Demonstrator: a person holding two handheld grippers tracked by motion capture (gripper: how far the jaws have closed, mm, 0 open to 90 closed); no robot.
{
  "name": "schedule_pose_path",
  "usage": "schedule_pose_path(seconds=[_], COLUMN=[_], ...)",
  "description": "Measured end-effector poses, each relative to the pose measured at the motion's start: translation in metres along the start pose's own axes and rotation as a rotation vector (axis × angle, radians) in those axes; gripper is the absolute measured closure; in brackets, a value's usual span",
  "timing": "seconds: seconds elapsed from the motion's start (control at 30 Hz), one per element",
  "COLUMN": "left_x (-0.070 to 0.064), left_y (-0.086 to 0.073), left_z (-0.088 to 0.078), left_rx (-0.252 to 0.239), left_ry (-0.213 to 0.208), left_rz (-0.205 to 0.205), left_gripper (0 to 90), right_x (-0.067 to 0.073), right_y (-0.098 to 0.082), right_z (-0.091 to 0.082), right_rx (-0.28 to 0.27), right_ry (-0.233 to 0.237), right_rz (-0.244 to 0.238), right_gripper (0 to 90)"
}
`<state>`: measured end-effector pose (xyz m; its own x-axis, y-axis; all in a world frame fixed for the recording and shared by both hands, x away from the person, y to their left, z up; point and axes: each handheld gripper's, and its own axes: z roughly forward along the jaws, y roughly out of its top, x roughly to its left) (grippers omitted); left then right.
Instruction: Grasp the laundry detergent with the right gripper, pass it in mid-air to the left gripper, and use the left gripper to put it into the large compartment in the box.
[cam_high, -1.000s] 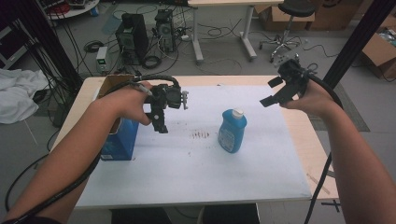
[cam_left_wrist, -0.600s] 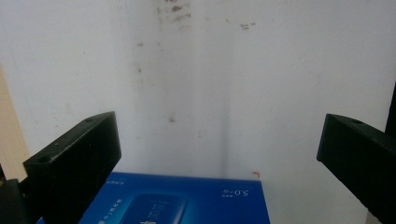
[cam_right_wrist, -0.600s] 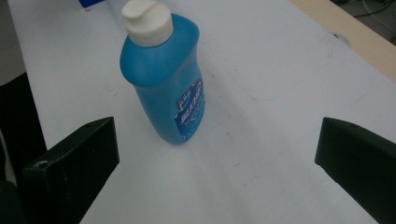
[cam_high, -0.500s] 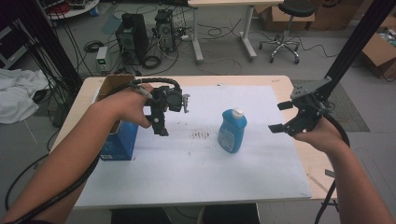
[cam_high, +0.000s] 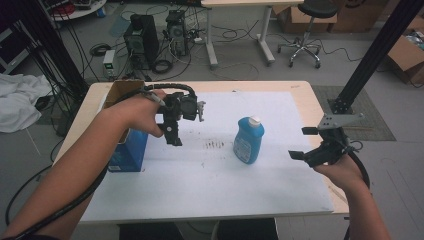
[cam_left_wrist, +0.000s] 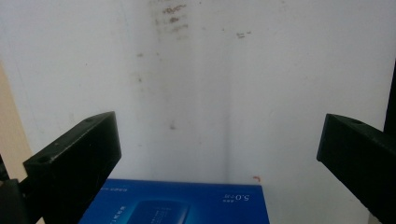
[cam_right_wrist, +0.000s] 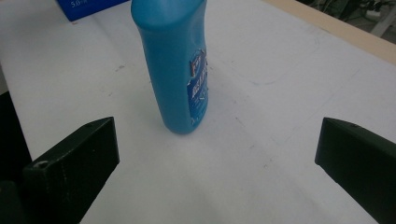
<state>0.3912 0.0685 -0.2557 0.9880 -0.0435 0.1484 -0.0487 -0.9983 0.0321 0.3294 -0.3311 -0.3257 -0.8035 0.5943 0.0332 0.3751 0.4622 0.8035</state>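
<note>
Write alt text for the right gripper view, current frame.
A blue bottle stands upright on a white table sheet, centred ahead of the open right claw, whose two black jaws rise wide apart at the bottom corners without touching it. A corner of a blue box shows at the top left edge.

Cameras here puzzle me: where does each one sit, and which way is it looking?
High view: fixed above the person's side, looking forward and down on the table; both forearms, left tongs and right tongs show.
Left gripper view: rides the left tongs, looking down at the blue box; open black jaws show.
Right gripper view: rides the right tongs, facing the blue bottle; open jaws show.
Shared: the high view also shows bottle and box.
</note>
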Motion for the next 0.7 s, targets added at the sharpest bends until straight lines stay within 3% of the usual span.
schedule_pose_path(seconds=[0.23,0.5,0.7], left_x=[-0.001,-0.003,-0.004], left_y=[0.001,0.000,-0.003], left_z=[-0.001,-0.001,-0.002], left_rx=[-0.002,-0.006,-0.007], left_ry=[0.001,0.001,0.001], left_rz=[0.004,0.004,-0.002], left_gripper=[0.1,0.1,0.1], right_x=[0.014,0.034,0.041], right_y=[-0.013,-0.028,-0.031], right_z=[0.013,0.046,0.061], right_rx=[-0.044,-0.073,-0.115], right_ry=[-0.013,-0.036,-0.038], right_rz=[0.018,0.039,0.058], right_gripper=[0.0,0.0,0.0])
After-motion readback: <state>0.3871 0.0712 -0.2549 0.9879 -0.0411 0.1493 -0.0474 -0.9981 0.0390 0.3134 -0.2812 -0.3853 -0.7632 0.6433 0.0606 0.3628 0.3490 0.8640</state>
